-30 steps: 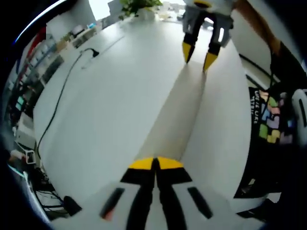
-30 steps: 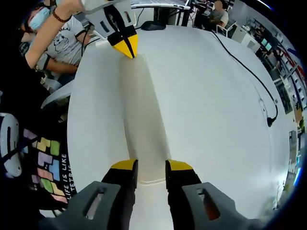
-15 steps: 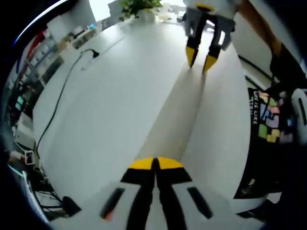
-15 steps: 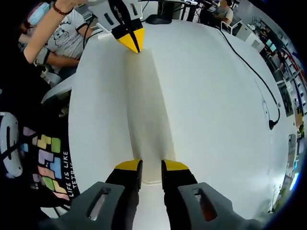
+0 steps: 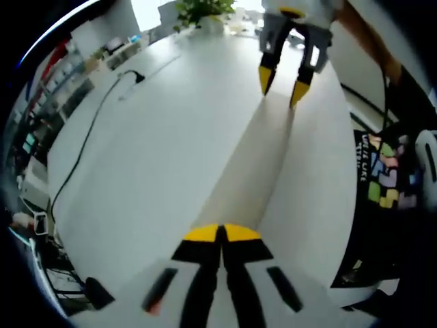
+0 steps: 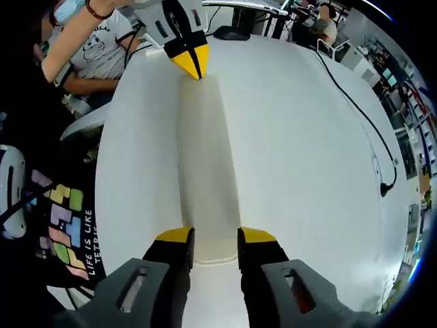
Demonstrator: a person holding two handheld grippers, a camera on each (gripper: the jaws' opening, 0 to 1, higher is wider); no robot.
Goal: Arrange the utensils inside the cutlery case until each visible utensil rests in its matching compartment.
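Since half a second ago our right gripper [image 6: 213,236] has spread wider at the cutlery case [image 6: 207,178]; our left gripper [image 5: 221,233] stays pinched on its far end.

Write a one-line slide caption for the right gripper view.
Open right gripper and shut left gripper at opposite ends of a long cream case on a white table.

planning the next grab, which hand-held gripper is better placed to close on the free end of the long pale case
Right. The right hand-held gripper has its jaws open on either side of one case end; the left hand-held gripper is shut on the other end.
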